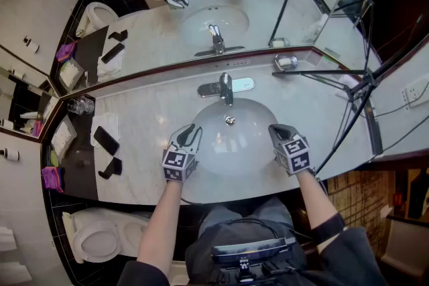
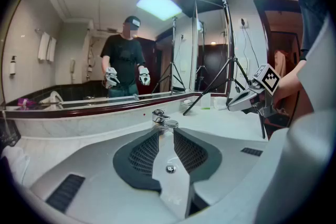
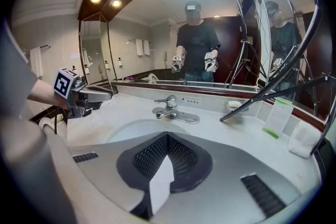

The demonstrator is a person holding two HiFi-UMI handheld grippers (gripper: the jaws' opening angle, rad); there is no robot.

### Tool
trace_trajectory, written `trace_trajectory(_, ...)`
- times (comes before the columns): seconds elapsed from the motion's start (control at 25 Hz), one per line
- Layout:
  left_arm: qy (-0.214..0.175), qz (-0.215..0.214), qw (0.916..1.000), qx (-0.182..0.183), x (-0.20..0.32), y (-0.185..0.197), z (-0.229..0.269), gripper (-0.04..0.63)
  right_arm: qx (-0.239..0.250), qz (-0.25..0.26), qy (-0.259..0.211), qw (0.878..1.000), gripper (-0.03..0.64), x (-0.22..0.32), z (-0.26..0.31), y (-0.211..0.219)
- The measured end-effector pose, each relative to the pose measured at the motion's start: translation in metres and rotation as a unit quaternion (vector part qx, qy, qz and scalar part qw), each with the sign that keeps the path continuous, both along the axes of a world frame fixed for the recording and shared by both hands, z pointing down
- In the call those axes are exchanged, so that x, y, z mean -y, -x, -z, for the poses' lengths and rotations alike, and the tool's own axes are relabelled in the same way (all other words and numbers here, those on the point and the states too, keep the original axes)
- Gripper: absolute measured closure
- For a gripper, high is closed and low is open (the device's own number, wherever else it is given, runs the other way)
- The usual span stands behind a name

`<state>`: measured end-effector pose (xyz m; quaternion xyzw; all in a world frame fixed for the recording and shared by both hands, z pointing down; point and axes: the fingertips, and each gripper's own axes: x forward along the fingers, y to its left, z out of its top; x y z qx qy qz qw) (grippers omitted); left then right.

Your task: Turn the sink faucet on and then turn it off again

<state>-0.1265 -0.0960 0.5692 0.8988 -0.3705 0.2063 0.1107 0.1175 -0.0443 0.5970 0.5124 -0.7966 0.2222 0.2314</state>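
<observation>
I hold left gripper point(image 1: 190, 134) over near-left edge of sink point(image 1: 251, 144), jaws narrowly apart, empty, drain point(image 2: 170, 168) showing through gap. My right gripper point(image 1: 279, 131) hangs over near-right edge, jaws closed tip to tip, holding nothing. Faucet point(image 1: 226, 86) stands at back of basin on marble counter point(image 1: 154, 110), ahead of both grippers, well apart from each
</observation>
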Motion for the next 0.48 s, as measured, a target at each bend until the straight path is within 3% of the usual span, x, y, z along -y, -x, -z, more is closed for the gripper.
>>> trace_trajectory(0.2,-0.030,-0.042,0.9977,0.044,0.025,-0.034,-0.016,0.399,-0.004,0.005,0.019,1.000,0.597,-0.001,-0.014,-0.005)
trace_trajectory(0.48,-0.069,-0.084,0.9878,0.112,0.057,-0.064,-0.040,0.388,0.001,0.008,0.033,0.999,0.597,-0.009,-0.036,-0.003)
